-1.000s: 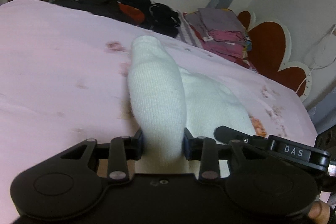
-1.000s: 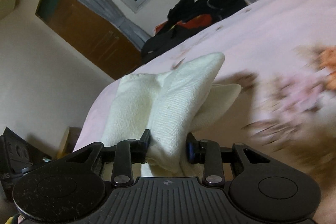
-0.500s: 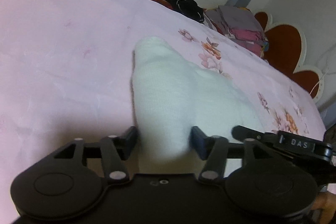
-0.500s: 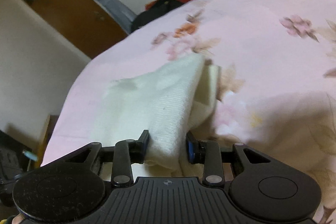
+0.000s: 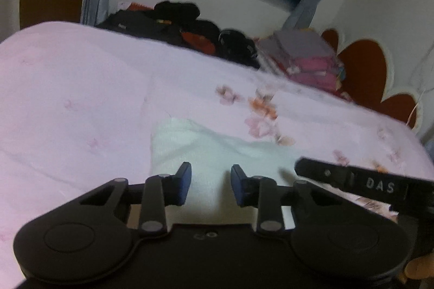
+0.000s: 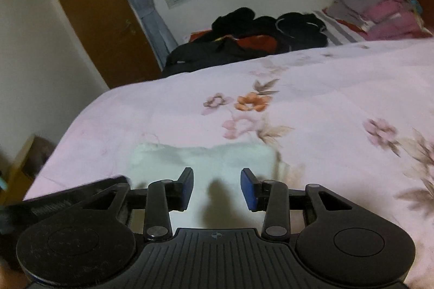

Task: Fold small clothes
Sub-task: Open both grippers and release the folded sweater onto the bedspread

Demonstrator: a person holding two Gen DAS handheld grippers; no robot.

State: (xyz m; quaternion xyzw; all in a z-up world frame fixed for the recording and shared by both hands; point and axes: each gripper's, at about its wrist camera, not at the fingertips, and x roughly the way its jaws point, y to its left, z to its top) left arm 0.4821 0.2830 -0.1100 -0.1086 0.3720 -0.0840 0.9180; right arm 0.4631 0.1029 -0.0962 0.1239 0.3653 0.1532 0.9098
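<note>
White garment (image 5: 217,150) lies flat, folded; left gripper (image 5: 211,184) spread; right gripper (image 6: 217,187) spread.

Ahead of my left gripper (image 5: 211,184) and right gripper (image 6: 217,187), both with jaws apart and nothing between them, the pink bedspread (image 6: 325,88) lies bare past the white cloth (image 6: 206,161), so I could slide forward there. My right gripper sits close beside my left, crowding that side. Farther on, a pile of dark clothes (image 6: 244,42) and a folded stack (image 5: 306,58) block the far edge of the bed near the headboard (image 5: 363,66).
</note>
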